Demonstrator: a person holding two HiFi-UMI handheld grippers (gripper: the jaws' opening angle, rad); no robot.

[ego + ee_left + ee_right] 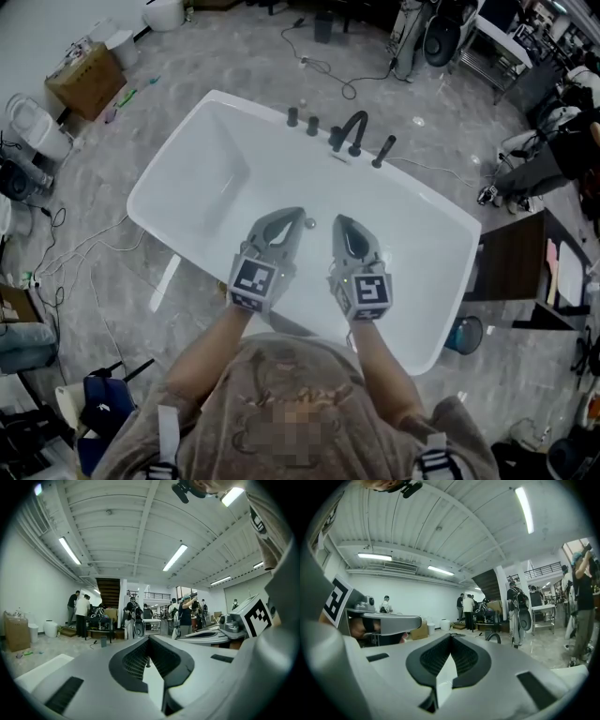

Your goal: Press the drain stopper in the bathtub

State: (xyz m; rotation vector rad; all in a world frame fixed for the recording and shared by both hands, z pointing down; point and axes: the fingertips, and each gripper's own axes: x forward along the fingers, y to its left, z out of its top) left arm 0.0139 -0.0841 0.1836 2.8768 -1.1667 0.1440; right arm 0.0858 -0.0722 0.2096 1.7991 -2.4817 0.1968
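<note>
both of your grippers are up over the bathtub and point out at the room, not down, so i think the press has not begun. the left gripper has its jaws closed tip to tip with nothing in them. the right gripper is the same, closed and empty.

closed tips make a good poker, but things could go wrong. the drain stopper is small, and the tub floor around it looks smooth. a tip that comes down a bit off could slide past it and bump the tub. if you push from the side and not straight down, it may not click.

the stopper is a little round grey dot, too small to tell more. it sits on the tub floor near the middle, on your side of the black faucet. in the head view it shows between your two gripper tips.
</note>
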